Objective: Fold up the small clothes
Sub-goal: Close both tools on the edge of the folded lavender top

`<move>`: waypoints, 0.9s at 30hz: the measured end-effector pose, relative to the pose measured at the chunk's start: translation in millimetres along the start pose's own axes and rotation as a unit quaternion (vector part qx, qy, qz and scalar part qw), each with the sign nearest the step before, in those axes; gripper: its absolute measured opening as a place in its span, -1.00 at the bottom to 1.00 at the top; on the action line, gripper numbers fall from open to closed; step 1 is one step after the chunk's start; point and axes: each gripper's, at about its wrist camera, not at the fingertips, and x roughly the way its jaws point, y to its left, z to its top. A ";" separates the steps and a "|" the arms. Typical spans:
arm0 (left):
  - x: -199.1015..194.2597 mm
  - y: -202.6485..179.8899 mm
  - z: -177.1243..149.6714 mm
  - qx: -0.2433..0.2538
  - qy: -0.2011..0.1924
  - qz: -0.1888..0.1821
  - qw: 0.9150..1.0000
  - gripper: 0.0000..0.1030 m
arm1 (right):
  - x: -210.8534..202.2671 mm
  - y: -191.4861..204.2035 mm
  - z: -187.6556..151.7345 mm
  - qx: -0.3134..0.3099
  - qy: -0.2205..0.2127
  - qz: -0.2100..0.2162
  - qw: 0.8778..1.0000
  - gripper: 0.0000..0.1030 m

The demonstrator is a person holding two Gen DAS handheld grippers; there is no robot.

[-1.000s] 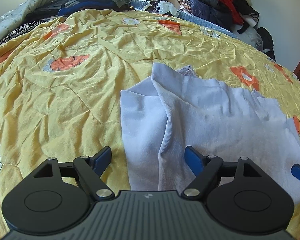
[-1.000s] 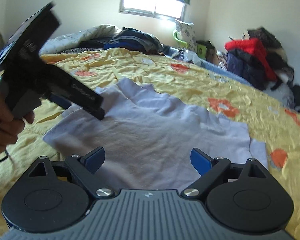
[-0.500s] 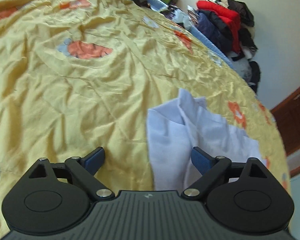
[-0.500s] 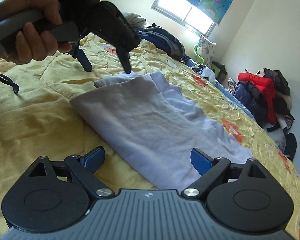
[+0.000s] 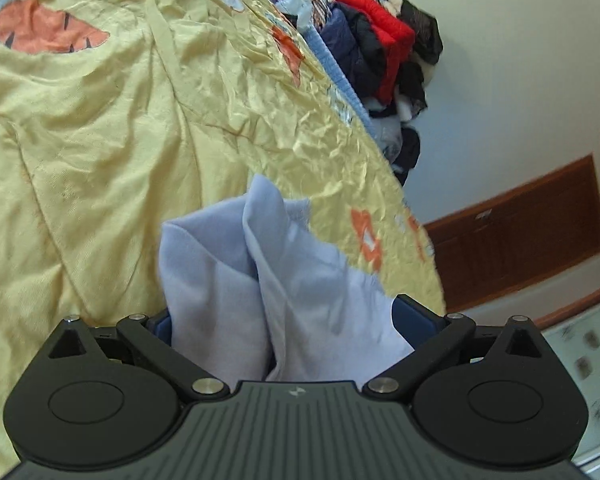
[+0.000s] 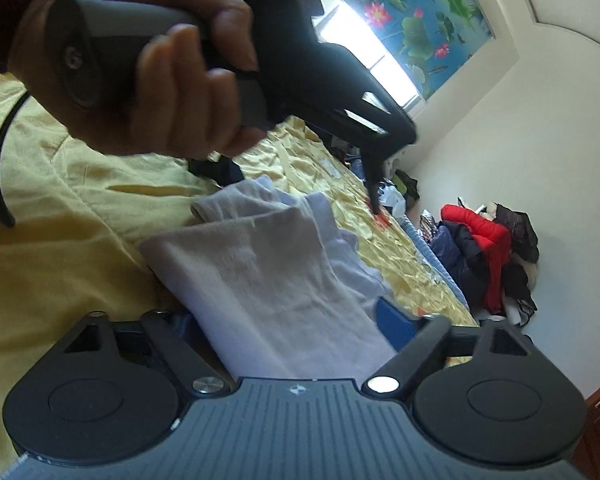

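The yellow quilt (image 5: 112, 152) with orange and blue prints fills the left and centre of my left wrist view and runs from lower left to the middle right in my right wrist view, creased all over. Along its far edge, at the upper right of the left view and the right middle of the right view, sits a heap of dark and red clothes (image 5: 384, 48) against the pale wall. A window (image 6: 364, 36) with a lotus-print blind shows at the top of the right view.

The pale lilac garment (image 5: 260, 292) lies on the quilt in the lower centre of both views, bunched into two long ridges that run away from me, its near end reaching down between my fingers.

My left gripper (image 5: 292, 320) has just been opening and stands wide, its blue pads on either side of the cloth; the left pad is at the cloth's edge, though I cannot tell whether it presses. From the right wrist view it fills the upper left, held by my left hand (image 6: 148, 76), its dark fingers pointing down at the quilt beyond the garment.

My right gripper (image 6: 284, 320) has just been closing, with the folded cloth lying between the pads; the left pad is hidden behind the fabric, so I cannot tell whether I grip it.
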 end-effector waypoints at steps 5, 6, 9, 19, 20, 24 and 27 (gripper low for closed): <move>13.6 -7.8 8.0 0.020 -0.001 0.026 0.999 0.62 | 5.3 9.8 4.2 -0.021 -0.001 0.017 1.000 -0.32; 16.4 -10.1 8.7 0.032 0.003 0.041 0.999 0.27 | 5.2 11.3 4.0 -0.024 -0.002 0.018 1.000 -0.43; 21.7 -14.3 11.9 0.050 0.005 0.074 0.996 -0.20 | 5.5 12.6 4.8 -0.026 -0.004 0.022 0.999 -0.52; 27.2 -44.0 -2.8 0.146 -0.017 0.174 0.974 -0.84 | -0.5 6.6 3.7 -0.006 -0.015 0.054 0.998 -0.73; 26.7 -48.3 -4.9 0.153 -0.020 0.181 0.971 -0.85 | -1.5 3.4 3.7 0.000 -0.018 0.057 0.998 -0.75; 23.7 -61.6 -9.7 0.175 -0.029 0.195 0.965 -0.85 | -8.0 -7.8 -0.4 0.013 -0.033 0.060 0.998 -0.80; 21.5 -70.2 -12.0 0.185 -0.034 0.205 0.961 -0.85 | -13.4 -17.6 -3.4 0.026 -0.043 0.060 0.997 -0.81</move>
